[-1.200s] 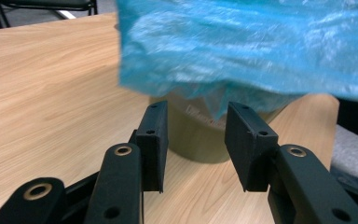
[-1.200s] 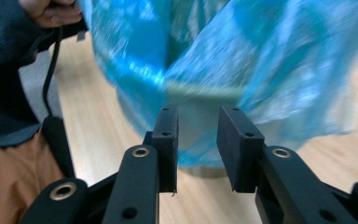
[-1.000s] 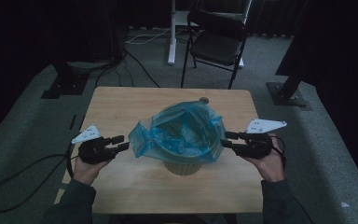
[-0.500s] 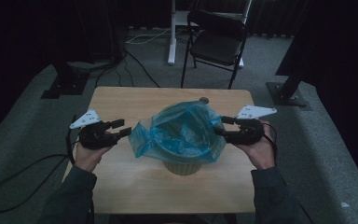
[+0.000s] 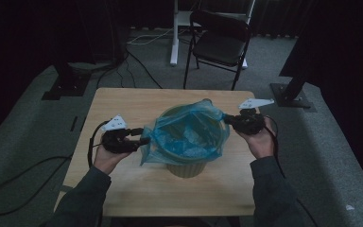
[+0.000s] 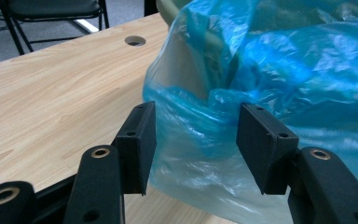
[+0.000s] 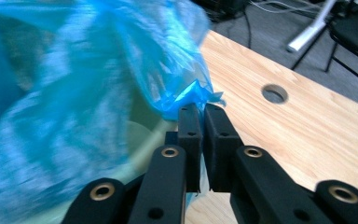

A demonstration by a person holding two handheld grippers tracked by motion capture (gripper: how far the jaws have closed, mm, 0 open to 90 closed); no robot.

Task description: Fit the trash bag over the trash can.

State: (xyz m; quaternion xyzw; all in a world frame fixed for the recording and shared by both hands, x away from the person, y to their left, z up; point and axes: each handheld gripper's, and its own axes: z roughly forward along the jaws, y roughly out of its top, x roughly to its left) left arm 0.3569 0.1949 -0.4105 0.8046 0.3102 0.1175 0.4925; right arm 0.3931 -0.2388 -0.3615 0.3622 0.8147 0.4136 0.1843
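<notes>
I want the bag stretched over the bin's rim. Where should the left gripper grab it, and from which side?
Take the loose fold of the bag that hangs outside the bin on the left, coming in level from that side. The left gripper is open with that fold between its fingers. The right gripper is shut on the bag's opposite edge.

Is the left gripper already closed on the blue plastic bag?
No, the left gripper has open jaws, with the blue plastic bag between them but not pinched.

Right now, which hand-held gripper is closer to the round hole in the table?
Right. The right hand-held gripper, pinching the blue bag, sits beside the hole; the left hand-held gripper is farther, across the bin.
</notes>
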